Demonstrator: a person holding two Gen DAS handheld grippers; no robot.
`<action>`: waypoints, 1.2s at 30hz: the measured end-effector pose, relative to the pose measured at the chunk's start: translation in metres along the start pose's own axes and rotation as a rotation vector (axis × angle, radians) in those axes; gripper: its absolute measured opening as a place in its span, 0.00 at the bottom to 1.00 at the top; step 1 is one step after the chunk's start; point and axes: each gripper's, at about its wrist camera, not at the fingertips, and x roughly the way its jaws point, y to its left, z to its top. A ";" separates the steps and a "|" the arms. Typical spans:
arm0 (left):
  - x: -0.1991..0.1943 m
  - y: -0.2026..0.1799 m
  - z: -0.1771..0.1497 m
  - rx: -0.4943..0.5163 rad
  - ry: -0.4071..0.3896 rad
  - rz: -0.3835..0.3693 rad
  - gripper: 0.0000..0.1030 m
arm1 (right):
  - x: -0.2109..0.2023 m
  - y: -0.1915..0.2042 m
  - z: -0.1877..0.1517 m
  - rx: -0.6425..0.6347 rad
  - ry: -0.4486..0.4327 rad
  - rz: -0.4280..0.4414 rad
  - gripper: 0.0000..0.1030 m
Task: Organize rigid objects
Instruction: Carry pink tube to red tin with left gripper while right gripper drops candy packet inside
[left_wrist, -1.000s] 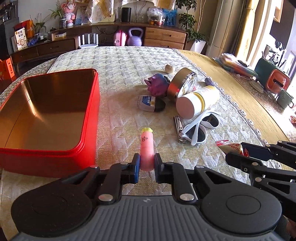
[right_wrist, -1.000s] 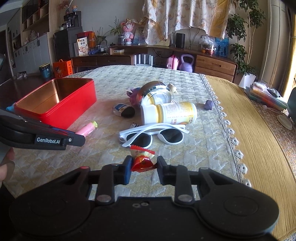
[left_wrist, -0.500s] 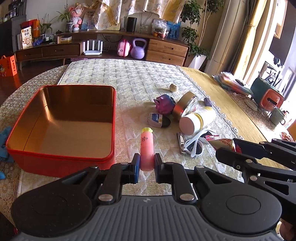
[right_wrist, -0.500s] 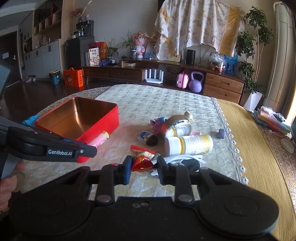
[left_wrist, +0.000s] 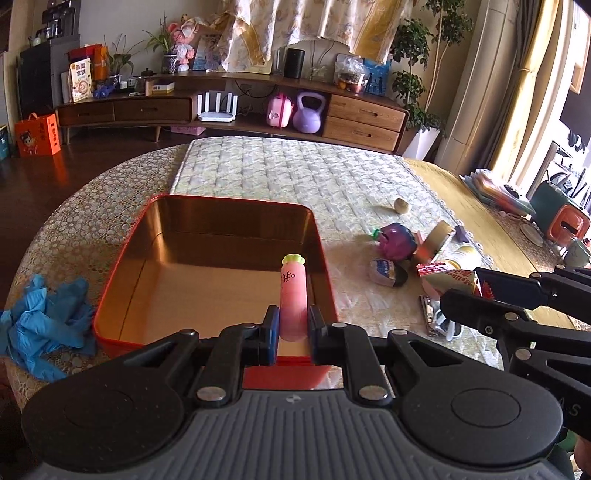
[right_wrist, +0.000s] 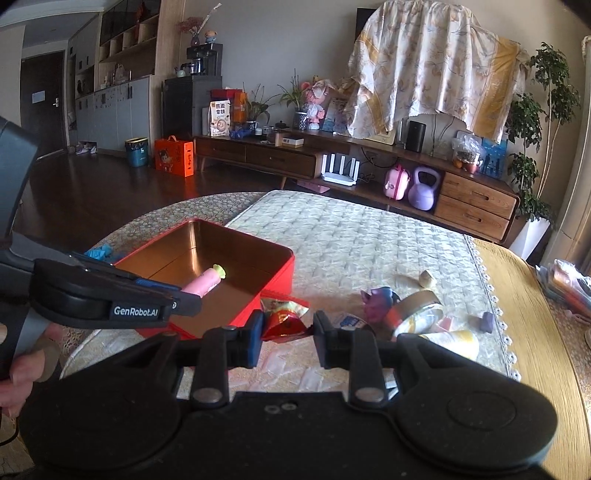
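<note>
Left wrist view shows the left gripper (left_wrist: 291, 328) with its fingers closed narrowly on the lower end of a pink tube (left_wrist: 293, 295) with a yellow-green cap; the tube stands upright between the pads, over the near right part of an open red tin (left_wrist: 110, 299) with a gold-coloured inside. The tin sits on the desk (left_wrist: 295, 173), which is covered with a quilted cloth. Just left of the tin lies a bunch of blue gloves (left_wrist: 44, 317). To the right of the tin, in a loose group on the cloth, are a purple toy (left_wrist: 395, 240), a small white and blue container with a dark cap (left_wrist: 386, 271), a round metal tin on its edge (left_wrist: 439, 236), and a nail clipper (left_wrist: 426, 314). A small pale ball (left_wrist: 400, 205) lies farther back, apart from the group.

Right wrist view shows the right gripper (right_wrist: 288, 338) with its fingers partly closed on a red and gold snack packet (right_wrist: 284, 321), held above the cloth just to the right of the tin's near corner. From this side the left gripper (right_wrist: 177, 301) reaches in from the left, holding the pink tube above the tin's inside. A white bottle with a yellow band (right_wrist: 454, 341) lies on its side at the right, and a small purple piece (right_wrist: 487, 321) sits near the cloth's lace edge. A hand (right_wrist: 22, 365) grips the left handle at the lower left edge.
</note>
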 end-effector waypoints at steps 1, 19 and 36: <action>0.002 0.006 0.002 -0.003 0.001 0.009 0.15 | 0.006 0.003 0.003 -0.008 -0.001 0.004 0.27; 0.065 0.078 0.052 0.037 0.046 0.109 0.15 | 0.112 0.052 0.037 -0.139 0.097 0.054 0.27; 0.112 0.082 0.067 0.103 0.144 0.143 0.15 | 0.183 0.061 0.041 -0.172 0.235 0.063 0.27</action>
